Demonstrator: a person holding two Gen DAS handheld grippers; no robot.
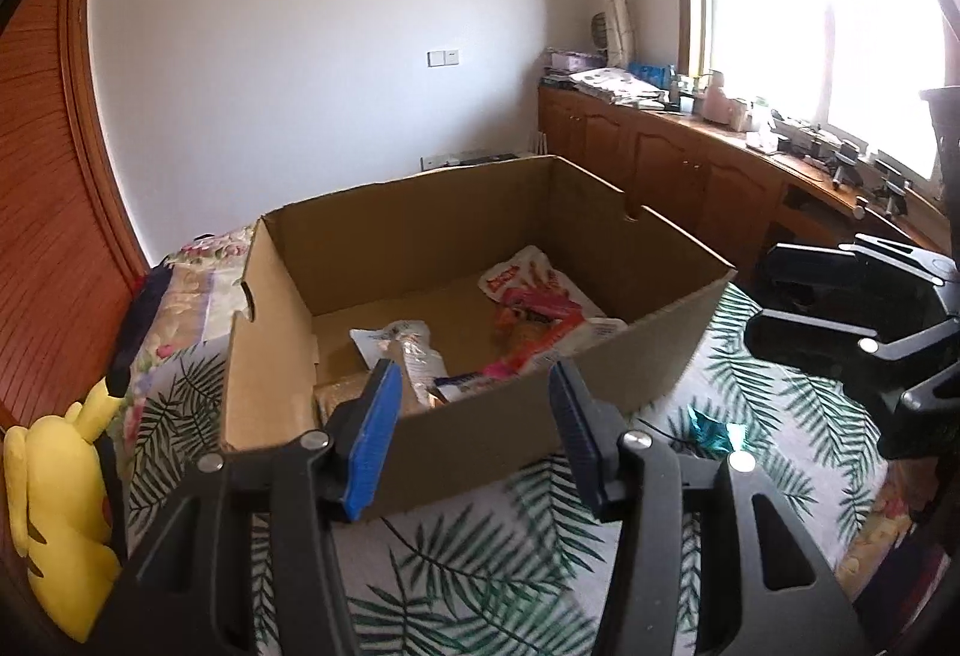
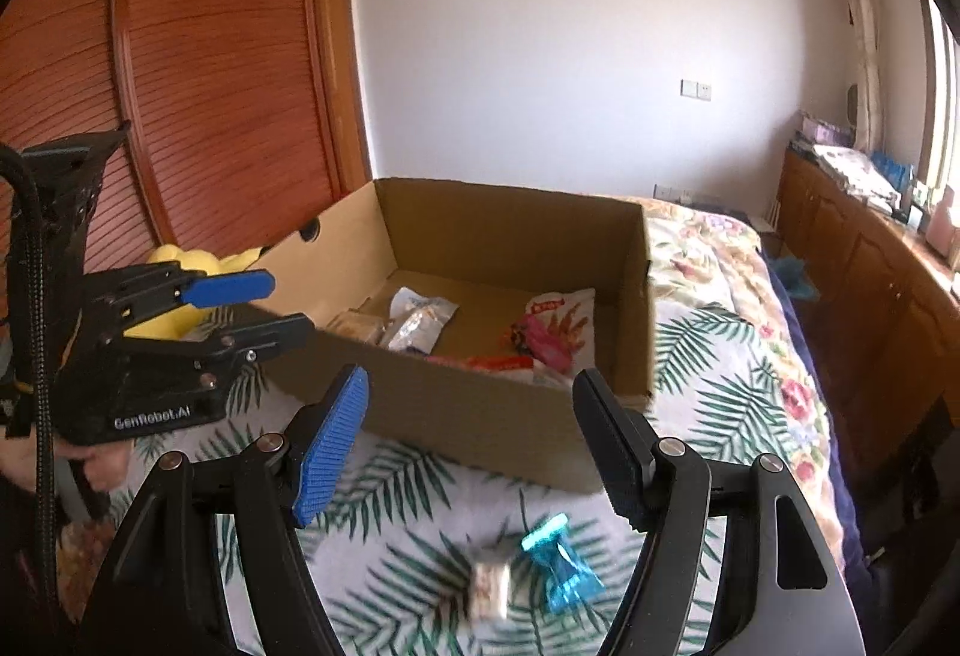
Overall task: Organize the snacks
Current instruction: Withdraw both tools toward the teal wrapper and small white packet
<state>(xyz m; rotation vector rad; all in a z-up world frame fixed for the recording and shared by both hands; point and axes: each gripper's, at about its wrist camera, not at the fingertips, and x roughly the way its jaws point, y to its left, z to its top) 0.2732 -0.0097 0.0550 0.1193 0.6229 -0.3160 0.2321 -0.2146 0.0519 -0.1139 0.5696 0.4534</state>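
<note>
One cardboard box (image 2: 480, 416) at frame centre on the leaf-print bedspread (image 2: 720, 356), several snack packets (image 2: 420, 320) inside. Two loose snacks in front: one blue-wrapped candy (image 2: 561, 566), one pale blurred piece (image 2: 491, 590). My left gripper (image 1: 474, 434) and right gripper (image 2: 480, 440) both gape, empty; one yellow plush toy (image 1: 60, 506) lower left.

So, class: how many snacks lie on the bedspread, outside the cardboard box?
2: a blue-wrapped snack and a pale blurred one left of it, both before the cardboard box.
</note>
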